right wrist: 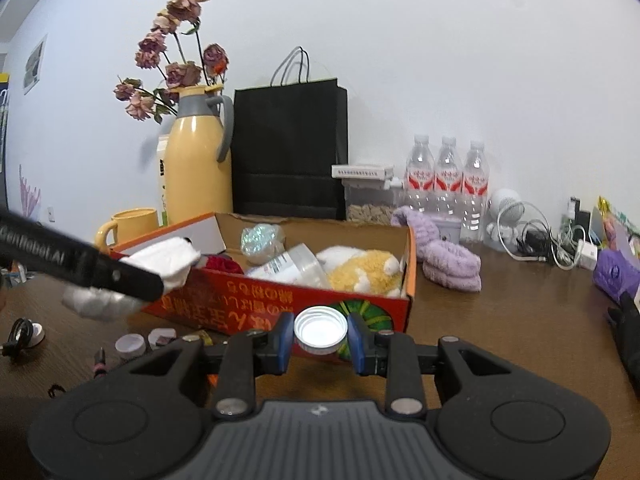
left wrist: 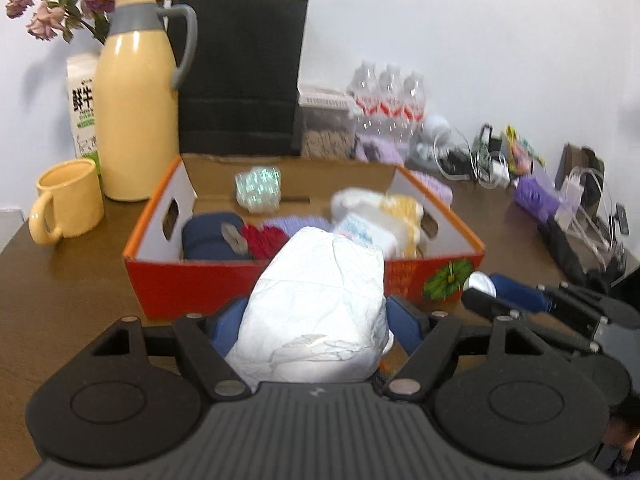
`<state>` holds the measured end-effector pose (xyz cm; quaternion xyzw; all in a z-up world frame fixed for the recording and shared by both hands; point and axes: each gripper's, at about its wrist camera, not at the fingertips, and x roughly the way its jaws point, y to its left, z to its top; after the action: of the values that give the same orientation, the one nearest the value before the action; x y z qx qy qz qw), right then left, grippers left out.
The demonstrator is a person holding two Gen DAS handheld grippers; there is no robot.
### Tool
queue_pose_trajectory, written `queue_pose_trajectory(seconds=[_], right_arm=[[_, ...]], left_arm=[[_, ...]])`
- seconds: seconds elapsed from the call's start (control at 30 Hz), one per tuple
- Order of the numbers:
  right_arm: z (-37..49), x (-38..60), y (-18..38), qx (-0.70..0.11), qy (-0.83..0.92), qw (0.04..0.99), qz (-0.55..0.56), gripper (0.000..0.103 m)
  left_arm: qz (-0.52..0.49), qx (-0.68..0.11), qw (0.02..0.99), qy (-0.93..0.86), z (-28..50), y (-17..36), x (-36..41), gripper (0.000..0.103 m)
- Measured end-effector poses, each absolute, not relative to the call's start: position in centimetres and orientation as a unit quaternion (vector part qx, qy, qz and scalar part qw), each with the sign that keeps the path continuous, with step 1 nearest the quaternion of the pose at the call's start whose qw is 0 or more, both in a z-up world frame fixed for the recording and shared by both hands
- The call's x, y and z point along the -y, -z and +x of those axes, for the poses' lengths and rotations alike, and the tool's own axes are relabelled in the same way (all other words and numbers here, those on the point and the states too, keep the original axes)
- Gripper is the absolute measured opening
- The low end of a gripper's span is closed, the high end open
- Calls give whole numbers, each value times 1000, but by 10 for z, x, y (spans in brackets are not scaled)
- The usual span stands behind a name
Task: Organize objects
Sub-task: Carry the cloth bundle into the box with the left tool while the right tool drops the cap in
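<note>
An open red-orange cardboard box (left wrist: 304,280) stands on the brown table and holds a dark blue item, a red item, a yellow-and-white plush toy (right wrist: 362,270), a clear container and an iridescent wad (left wrist: 258,188). My left gripper (left wrist: 316,320) is shut on a crumpled white packet (left wrist: 320,304), held just before the box's near wall. My right gripper (right wrist: 320,336) is shut on a round silver lid (right wrist: 320,334), close to the box's front right corner (right wrist: 400,312). The left gripper and its white packet (right wrist: 164,260) show at the left of the right wrist view.
A yellow thermos jug (left wrist: 134,112), a yellow mug (left wrist: 70,200), a milk carton, dried flowers and a black paper bag (left wrist: 240,76) stand behind the box. Water bottles (right wrist: 446,182), purple cloths (right wrist: 448,262), cables and chargers lie to the right. Small jars and a cable (right wrist: 22,336) lie at front left.
</note>
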<state>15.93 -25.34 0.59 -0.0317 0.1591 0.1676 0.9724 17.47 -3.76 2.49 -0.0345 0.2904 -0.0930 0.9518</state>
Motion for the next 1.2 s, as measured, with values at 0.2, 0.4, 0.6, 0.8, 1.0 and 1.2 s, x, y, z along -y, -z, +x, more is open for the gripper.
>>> queue_pose_trajectory(seconds=[0.2,0.4,0.6,0.8,1.0,1.2], right_arm=[[175,230,-20,-133,-183,973,-49,28],[205,202,-33,-120,-189,972,-65,28],[244,178,-37,-124,-189,972,-68,28],[276,156,-29,-147,-188,968,-77,28],[301,144,-20,-175,-182,964,-89,28],[314,149,-13,-203,-176,960,-80,28]], left_arm=[[-43,-257,962,77,189,-42,31,77],[-60,-236,969,48,218,-50,22,77],[-77,-238,968,22,250,-43,11,77],[-79,-240,967,0,279,-37,2,77],[-78,-256,963,-7,299,-24,-4,77],[-66,-266,962,-9,307,-16,-7,78]])
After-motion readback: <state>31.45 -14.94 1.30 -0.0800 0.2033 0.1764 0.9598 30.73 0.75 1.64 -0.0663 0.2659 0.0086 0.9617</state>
